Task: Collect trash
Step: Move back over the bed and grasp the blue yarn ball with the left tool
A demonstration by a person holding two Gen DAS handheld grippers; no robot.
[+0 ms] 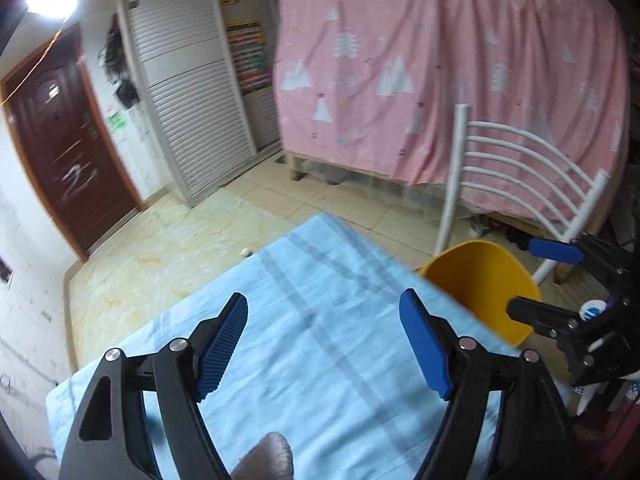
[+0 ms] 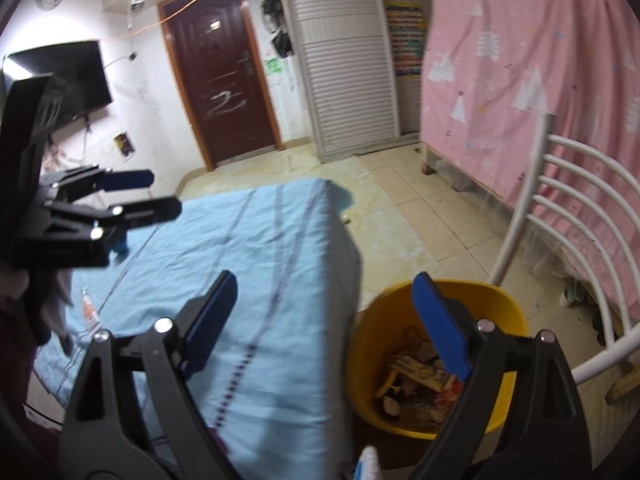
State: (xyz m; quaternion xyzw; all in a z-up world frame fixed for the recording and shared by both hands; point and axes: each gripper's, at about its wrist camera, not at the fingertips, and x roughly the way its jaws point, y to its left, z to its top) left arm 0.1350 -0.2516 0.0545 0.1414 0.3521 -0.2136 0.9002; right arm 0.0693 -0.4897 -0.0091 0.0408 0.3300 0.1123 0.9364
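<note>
- Looking from the left wrist: left gripper spread wide, holding nothing, above the blue-sheeted table. Yellow bin sits just past the table's right edge; the right gripper hangs over it.
- From the right wrist: right gripper released, empty. Trash lies inside the bin, likely light, crumpling wrappers. A small bottle lies on the table's left part; pinch mid-body.
- Open floor beyond the table; white chair crowds the bin.

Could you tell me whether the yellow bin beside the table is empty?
No, the right wrist view shows the yellow bin already holding scraps of paper and wrappers at its bottom.
</note>
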